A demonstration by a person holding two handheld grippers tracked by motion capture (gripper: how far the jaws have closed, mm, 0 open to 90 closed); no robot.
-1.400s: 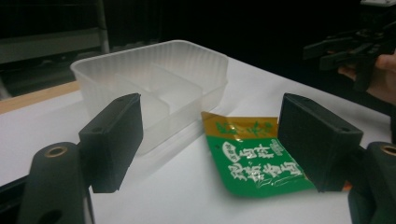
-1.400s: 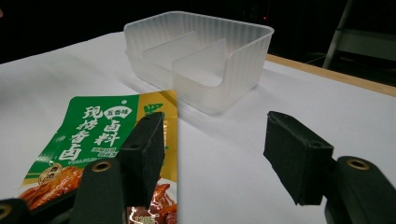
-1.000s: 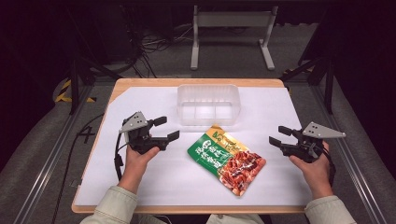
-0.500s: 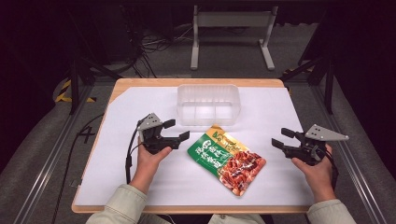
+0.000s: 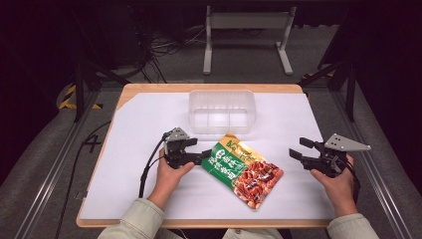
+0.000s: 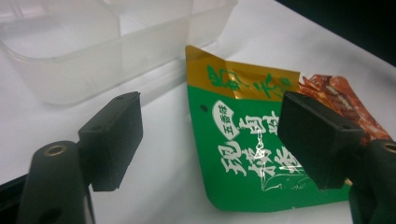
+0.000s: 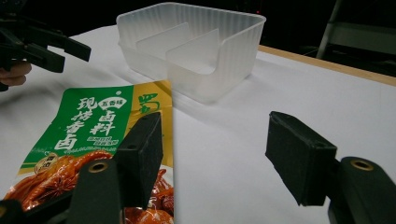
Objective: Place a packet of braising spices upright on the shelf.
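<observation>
Lying flat on the white sheet (image 5: 139, 129) that covers the wooden table (image 5: 149, 89) is a green and red snack packet (image 5: 243, 169), set diagonally, gold-and-green end toward the far left, red food-picture end toward the near right. Clear plastic container (image 5: 222, 110) sits just beyond the packet's gold end, upright, two inner dividers making compartments, nothing visible inside.

Left gripper (image 5: 199, 154) is held low over the sheet at the packet's left edge, jaws spread apart, nothing between them. In the left gripper view the jaws straddle the packet's green left part: one pad is over bare sheet to the left, the other hangs over the green printed area; cannot tell if either touches the packet. Left hand (image 5: 169, 175) wraps the gripper's handle, cable (image 5: 149, 167) trailing back along the sheet.

Right gripper (image 5: 301, 150) is well apart from the packet, near the sheet's right edge, jaws released and wide, gripping nothing, pointed left toward the packet. Grey three-cornered plate (image 5: 346, 143) on top. Right hand (image 5: 338, 181) holds it from below. In the right gripper view the packet lies behind the left pad, container farther off, the other gripper at upper left.

Floor behind the table: metal stand (image 5: 246, 30), loose cables (image 5: 164, 47).
</observation>
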